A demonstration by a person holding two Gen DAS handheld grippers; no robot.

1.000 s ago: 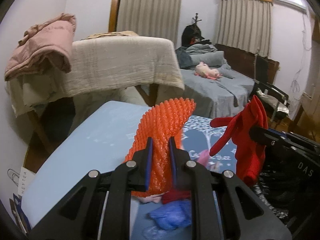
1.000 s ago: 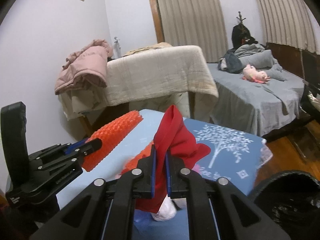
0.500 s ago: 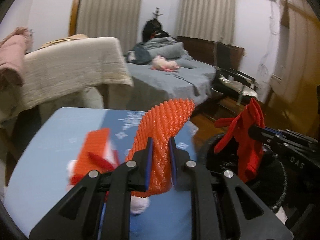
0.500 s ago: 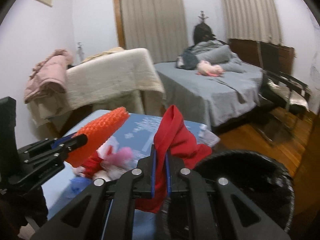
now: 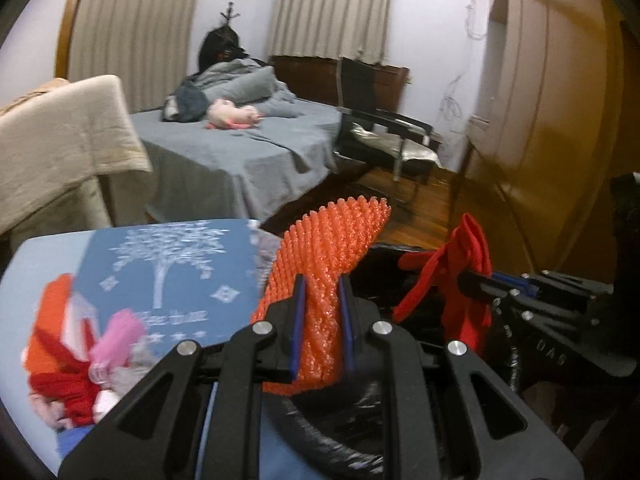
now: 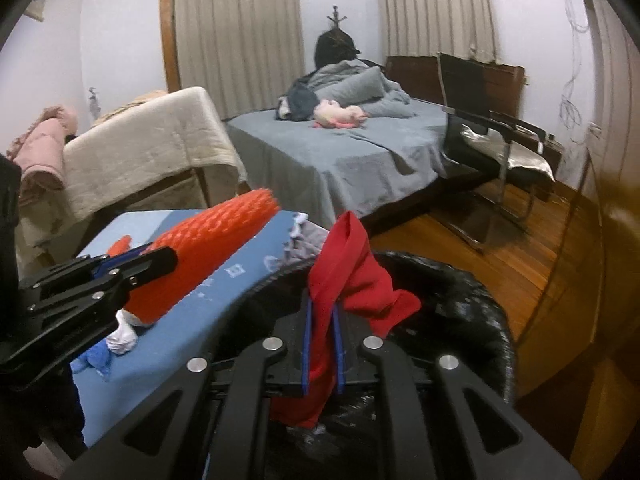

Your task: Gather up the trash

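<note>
trash is held in both grippers now. the left gripper [image 5: 322, 322] is closed tight on an orange foam net [image 5: 328, 264], which stands up between its pads. the right gripper [image 6: 322, 346] is closed on a red cloth [image 6: 352, 276]; its jaws have just been opening by a very small amount, but the cloth is between them and the pads press it.

under the right gripper is the black bin [image 6: 480, 308], lined with a bag, so the cloth hangs over the opening. in the left view the net is about over the near rim of the bin [image 5: 332, 444], at the edge of the blue surface [image 5: 48, 260].

on the surface more trash [image 5: 84, 364] lies in a small heap: red, pink and white pieces, well apart from the bin.

i judge the step is the drop into the bin. the next move asks the right gripper to open wide so the cloth falls inside, and the left gripper to go a little more over the opening before it lets go, otherwise the light net may land on the rim.
</note>
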